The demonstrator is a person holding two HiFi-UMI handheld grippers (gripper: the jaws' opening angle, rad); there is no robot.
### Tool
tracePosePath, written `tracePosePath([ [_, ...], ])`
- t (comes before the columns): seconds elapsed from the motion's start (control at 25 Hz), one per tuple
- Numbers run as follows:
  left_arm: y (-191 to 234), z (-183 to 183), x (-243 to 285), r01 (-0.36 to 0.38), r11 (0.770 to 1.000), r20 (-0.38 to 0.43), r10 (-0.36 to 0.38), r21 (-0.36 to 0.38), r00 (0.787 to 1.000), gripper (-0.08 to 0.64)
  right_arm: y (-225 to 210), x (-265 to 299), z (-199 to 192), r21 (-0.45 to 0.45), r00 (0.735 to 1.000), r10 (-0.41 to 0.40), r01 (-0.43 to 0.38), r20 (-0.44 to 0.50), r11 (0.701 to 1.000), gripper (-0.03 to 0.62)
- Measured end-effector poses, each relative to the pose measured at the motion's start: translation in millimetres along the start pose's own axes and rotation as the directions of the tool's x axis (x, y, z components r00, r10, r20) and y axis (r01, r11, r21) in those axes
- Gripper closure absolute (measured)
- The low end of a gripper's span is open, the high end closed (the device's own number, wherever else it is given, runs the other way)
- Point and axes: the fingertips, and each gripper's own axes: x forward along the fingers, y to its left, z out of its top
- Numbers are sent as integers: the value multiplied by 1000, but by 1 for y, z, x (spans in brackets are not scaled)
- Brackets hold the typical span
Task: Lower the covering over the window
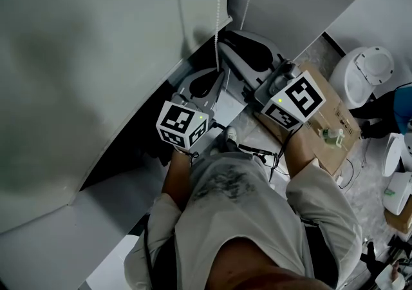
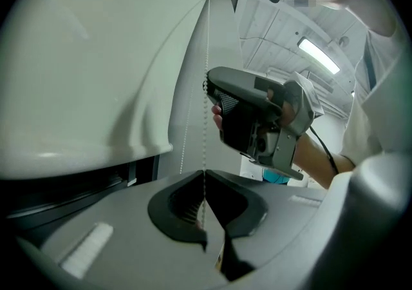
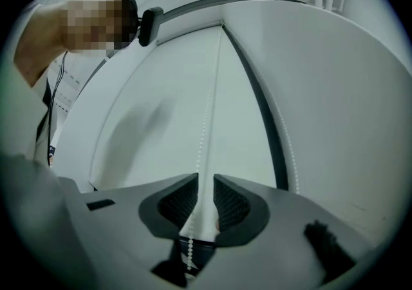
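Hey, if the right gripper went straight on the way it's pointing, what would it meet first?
Probably the white blind filling the view ahead of the right gripper; the bead chain runs between its parted jaws. Distance is unclear.

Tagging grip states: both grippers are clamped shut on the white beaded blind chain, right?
Only the left gripper is: its jaws are shut on the white beaded blind chain. The right gripper's jaws stand apart, with the chain running through the gap, as the right gripper view shows.
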Motion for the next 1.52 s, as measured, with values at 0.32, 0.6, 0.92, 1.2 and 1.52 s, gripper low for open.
tracePosePath([
  [0.32, 4, -1, 1, -6, 1000, 1, 6, -1, 1000, 545, -1, 6, -1, 0, 1000, 12, -12, 2, 1000, 512],
  [0.6, -1, 0, 2, -4, 1000, 4, 4, -4, 1000, 545, -1, 6, -3, -11, 1000, 6, -6, -7, 1000, 574],
  [0.92, 1, -32, 4, -19, 999, -68, 17, -32, 998, 545, -3, 5, -36, -35, 994, 0, -4, -106, 999, 574],
  [1.2, 3, -67, 2, -41, 997, -139, 31, -72, 990, 545, 2, 1, -70, 3, 985, 12, -12, -170, 1000, 574],
  [1.52, 3, -98, 2, -53, 993, -175, 34, -103, 984, 545, 4, -7, -100, 28, 979, 4, 2, -204, 1000, 575],
])
